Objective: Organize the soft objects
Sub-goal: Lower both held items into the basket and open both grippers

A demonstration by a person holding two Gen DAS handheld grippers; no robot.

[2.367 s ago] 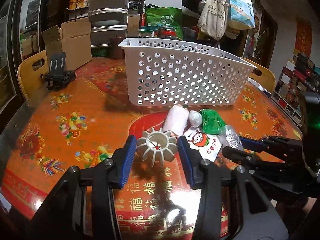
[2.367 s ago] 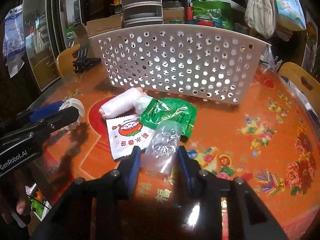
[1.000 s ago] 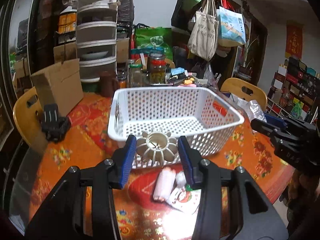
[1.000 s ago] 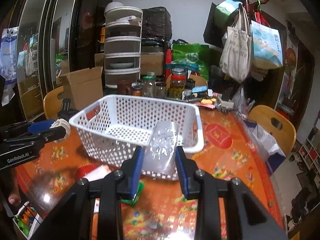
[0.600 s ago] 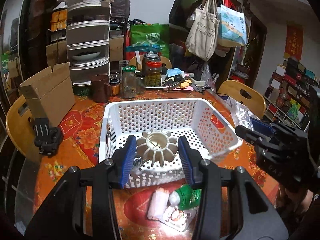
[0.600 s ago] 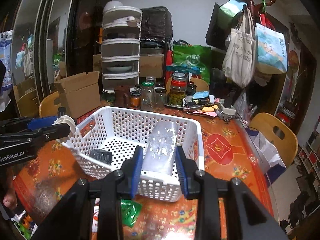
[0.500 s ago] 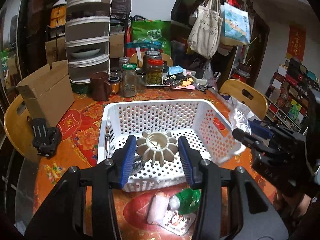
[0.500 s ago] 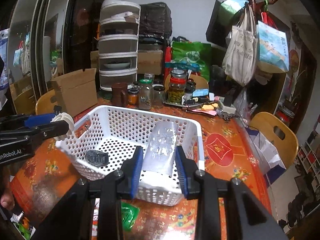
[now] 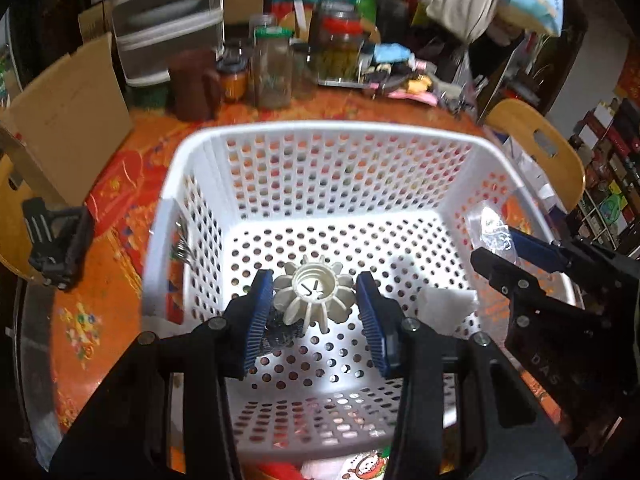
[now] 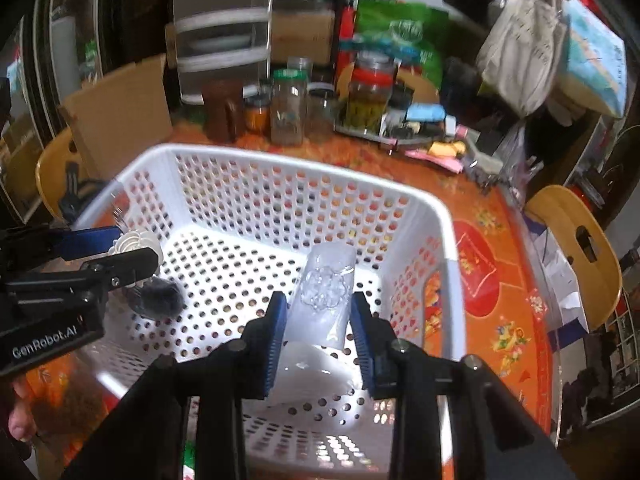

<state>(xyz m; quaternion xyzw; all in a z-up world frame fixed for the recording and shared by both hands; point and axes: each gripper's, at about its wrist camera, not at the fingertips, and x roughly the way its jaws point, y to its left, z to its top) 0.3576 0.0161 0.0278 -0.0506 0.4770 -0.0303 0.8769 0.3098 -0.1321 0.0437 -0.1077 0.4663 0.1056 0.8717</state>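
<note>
Left tongs (image 9: 315, 309) clamp the cream ribbed silicone rosette (image 9: 314, 295) — squashy; right tongs (image 10: 318, 328) pinch the clear crinkly plastic pouch (image 10: 325, 295) mid-body — slippery, over the white perforated basket's (image 10: 416, 196) 6 o'clock.

Two fisheye views, each mounted just behind a pair of tongs and looking forward along its fingers, tilted steeply down at close range into a white perforated basket (image 9: 320, 132) on the orange worktop (image 9: 100, 272). The left tongs (image 9: 316, 304) fill the bottom of the left view; the right tongs (image 10: 318, 330) fill the bottom of the right view. Both views share the basket interior, the row of jars (image 10: 286, 108) along the worktop's far edge, and each other's tongs at the side.
</note>
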